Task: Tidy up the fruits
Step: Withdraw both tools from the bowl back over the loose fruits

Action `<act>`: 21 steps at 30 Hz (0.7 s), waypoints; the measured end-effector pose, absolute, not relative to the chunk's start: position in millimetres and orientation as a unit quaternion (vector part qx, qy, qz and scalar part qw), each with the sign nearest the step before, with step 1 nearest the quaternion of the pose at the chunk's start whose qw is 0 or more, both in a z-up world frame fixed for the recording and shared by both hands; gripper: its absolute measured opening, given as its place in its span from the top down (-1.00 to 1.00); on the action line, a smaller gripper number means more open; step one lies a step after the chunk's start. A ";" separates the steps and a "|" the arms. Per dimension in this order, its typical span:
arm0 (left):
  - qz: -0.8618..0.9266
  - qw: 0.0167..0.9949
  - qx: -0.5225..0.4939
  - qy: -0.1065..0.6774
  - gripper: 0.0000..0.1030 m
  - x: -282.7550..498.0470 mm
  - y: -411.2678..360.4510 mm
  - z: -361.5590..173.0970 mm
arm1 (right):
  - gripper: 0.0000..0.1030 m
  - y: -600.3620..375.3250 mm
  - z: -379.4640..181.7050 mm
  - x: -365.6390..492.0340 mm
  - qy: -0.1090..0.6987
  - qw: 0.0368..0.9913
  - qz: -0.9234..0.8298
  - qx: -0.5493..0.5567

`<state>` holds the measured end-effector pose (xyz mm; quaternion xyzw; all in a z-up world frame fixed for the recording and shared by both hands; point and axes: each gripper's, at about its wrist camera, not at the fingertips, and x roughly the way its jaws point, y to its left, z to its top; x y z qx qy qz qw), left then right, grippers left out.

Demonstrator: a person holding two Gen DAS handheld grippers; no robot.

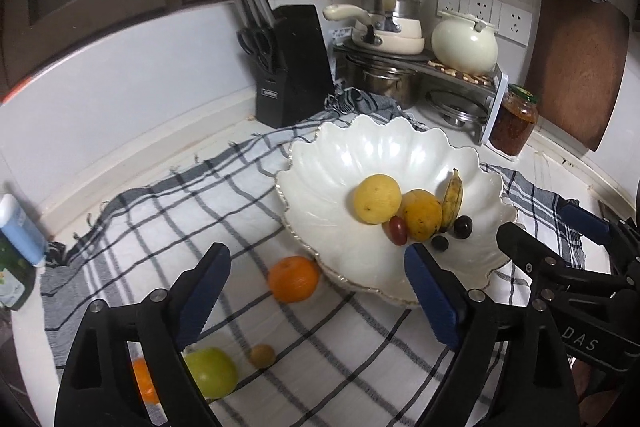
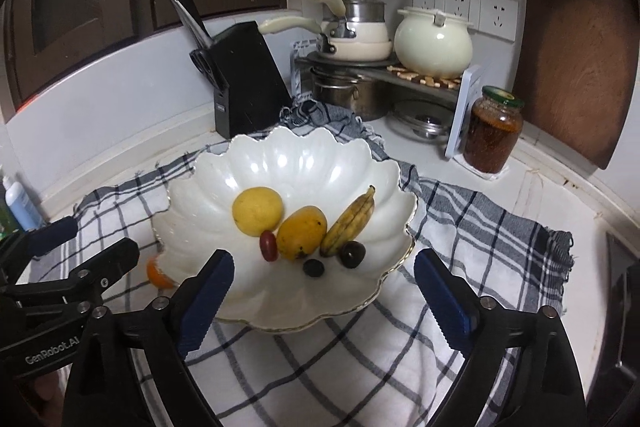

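Observation:
A white scalloped bowl point(image 1: 332, 183) point(image 2: 304, 163) stands on a checked cloth point(image 1: 168, 219). It holds a yellow round fruit point(image 1: 377, 199) point(image 2: 258, 211), a mango point(image 1: 421, 215) point(image 2: 302, 233), a small banana point(image 1: 453, 201) point(image 2: 352, 221), a red grape point(image 1: 398, 230) point(image 2: 268, 246) and two dark fruits point(image 1: 462, 227) point(image 2: 352, 254). On the cloth lie an orange point(image 1: 294, 279) point(image 2: 158, 275), a green apple point(image 1: 210, 373), a small brown fruit point(image 1: 263, 355) and a second orange point(image 1: 145, 379). My left gripper point(image 1: 316, 291) is open above the first orange. My right gripper point(image 2: 324, 291) is open at the bowl's near rim.
A black knife block point(image 1: 294, 67) point(image 2: 244, 79) stands behind the bowl. A rack with pots and a cream kettle point(image 1: 464, 45) fills the corner. A jar point(image 1: 514, 121) point(image 2: 493, 131) and a wooden board point(image 1: 580, 59) stand right. A blue bottle point(image 1: 20, 231) is at left.

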<state>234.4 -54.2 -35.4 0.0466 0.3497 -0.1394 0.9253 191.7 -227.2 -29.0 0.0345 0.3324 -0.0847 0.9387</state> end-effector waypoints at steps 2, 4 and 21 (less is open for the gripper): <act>-0.134 0.928 0.046 0.345 -0.81 229.2 -48.2 -32.0 | -0.82 -222.1 -25.8 187.1 0.330 0.940 -0.084 0.033; -0.131 0.930 0.045 0.342 -0.83 224.4 -42.2 -28.7 | -0.82 -216.3 -23.2 183.8 0.328 0.941 -0.083 0.030; -0.086 0.939 0.027 0.333 -0.96 195.8 22.7 -24.9 | -0.86 -161.8 -12.7 166.6 0.320 0.944 -0.077 0.004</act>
